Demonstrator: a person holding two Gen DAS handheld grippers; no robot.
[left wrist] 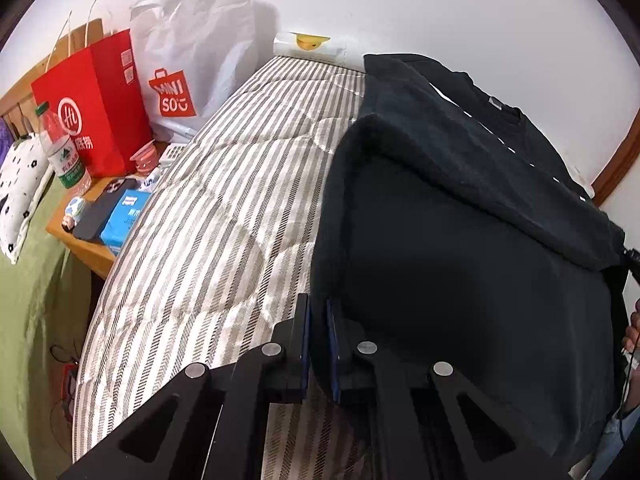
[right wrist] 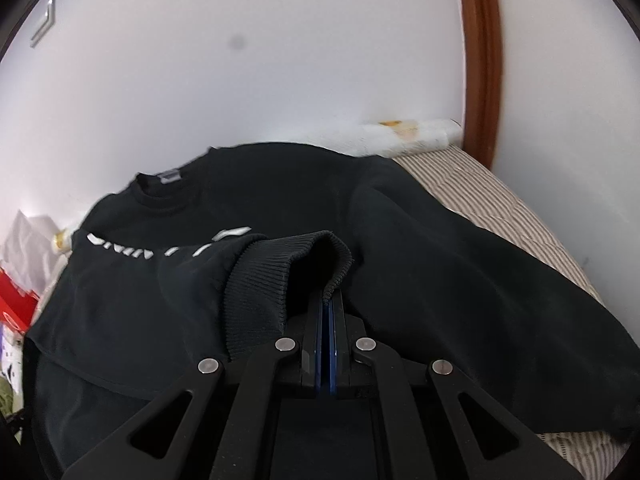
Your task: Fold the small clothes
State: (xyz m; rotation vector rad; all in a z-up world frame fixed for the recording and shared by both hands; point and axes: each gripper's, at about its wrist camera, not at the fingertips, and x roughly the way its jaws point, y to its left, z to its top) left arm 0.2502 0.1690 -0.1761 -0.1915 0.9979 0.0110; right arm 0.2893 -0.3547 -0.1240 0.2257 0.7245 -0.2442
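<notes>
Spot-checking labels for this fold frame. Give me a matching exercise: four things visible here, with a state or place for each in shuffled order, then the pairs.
Things:
1. right gripper
2. left gripper
3. water bottle
4. black sweatshirt

States or places:
A. standing on the wooden bedside table
B. spread over the striped mattress
C. shut on the ribbed cuff
D. shut on the sweatshirt's edge fold

Pairs: 1-C, 2-D, 3-A, 4-B

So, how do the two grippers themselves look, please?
Both the left gripper and the right gripper are matte black, with angular linkage arms with triangular cut-outs, round silver pivot pins, and blue pads lining the flat, narrow jaws. No markings or sleeves are visible.
</notes>
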